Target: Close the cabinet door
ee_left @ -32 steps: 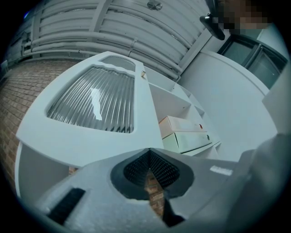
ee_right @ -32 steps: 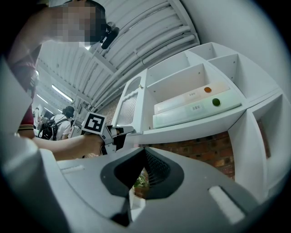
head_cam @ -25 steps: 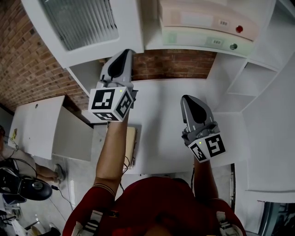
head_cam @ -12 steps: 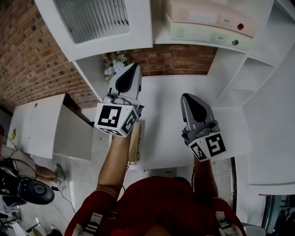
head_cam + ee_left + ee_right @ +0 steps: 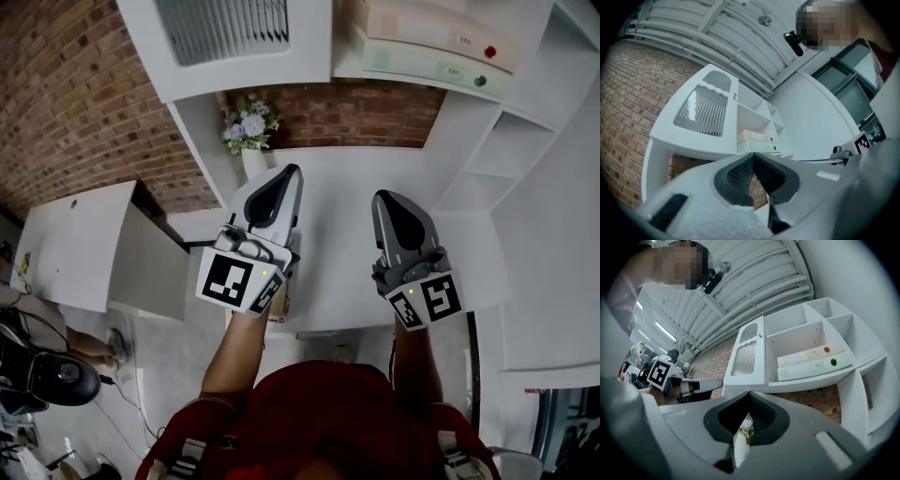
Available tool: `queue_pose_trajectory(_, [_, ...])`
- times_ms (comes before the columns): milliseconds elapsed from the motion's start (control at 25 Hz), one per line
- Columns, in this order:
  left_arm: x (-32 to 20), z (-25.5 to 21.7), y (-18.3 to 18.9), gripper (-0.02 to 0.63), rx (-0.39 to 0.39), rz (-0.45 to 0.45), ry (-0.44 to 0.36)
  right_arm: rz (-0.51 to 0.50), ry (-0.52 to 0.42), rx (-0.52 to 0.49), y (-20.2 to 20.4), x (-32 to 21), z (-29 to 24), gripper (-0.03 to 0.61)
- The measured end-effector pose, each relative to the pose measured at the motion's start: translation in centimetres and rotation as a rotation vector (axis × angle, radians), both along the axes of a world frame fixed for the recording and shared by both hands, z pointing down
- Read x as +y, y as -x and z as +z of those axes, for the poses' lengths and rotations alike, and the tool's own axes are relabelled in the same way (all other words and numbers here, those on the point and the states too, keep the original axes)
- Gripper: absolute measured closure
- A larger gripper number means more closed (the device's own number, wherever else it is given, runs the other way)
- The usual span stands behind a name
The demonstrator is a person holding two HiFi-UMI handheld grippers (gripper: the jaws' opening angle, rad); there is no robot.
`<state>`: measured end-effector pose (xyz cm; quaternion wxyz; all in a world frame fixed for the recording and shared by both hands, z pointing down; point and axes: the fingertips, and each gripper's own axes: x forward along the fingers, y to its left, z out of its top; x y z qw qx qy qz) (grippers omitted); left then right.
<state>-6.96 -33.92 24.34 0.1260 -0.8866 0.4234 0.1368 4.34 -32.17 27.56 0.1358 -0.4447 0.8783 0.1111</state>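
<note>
The cabinet door (image 5: 230, 42) sits at the upper left of the white wall cabinet (image 5: 497, 159), above the far left end of the tabletop (image 5: 337, 244). It is just left of the open compartment that holds a pale pink box (image 5: 441, 42) on a pale green box (image 5: 422, 67). From both gripper views it looks flush with the cabinet front, so we judge it shut or very nearly so. We cannot tell whether a thin slit remains at its right edge.

Our left gripper (image 5: 287, 176) and right gripper (image 5: 384, 201) hang over the tabletop, below the door and touching nothing. Both pairs of jaws are clenched with nothing between them. A vase of flowers (image 5: 247, 131) stands beyond them by the brick wall.

If the door still needs seating, we would press the clenched tip of the left gripper on the white frame close to the knob (image 5: 735, 96), never on the ribbed glass panel (image 5: 746, 358). We would push straight toward the far wall and ease off once it stops.

The door faces us, its long axis upright. The knob on its right edge suggests hinges on the left.
</note>
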Motion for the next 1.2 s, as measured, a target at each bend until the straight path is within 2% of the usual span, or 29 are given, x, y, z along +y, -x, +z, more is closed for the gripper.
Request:
queue_pose_trajectory(440, [4.0, 1.1, -0.3, 0.614, -0.015, 0.045, 0.013, -0.009, -0.011, 0.001, 1.2, 3.6, 0.1, 0.565])
queue_pose_trajectory(1200, [4.2, 1.7, -0.9, 0.614, -0.012, 0.02, 0.023, -0.021, -0.011, 0.037, 0.9, 3.3, 0.4, 0.566])
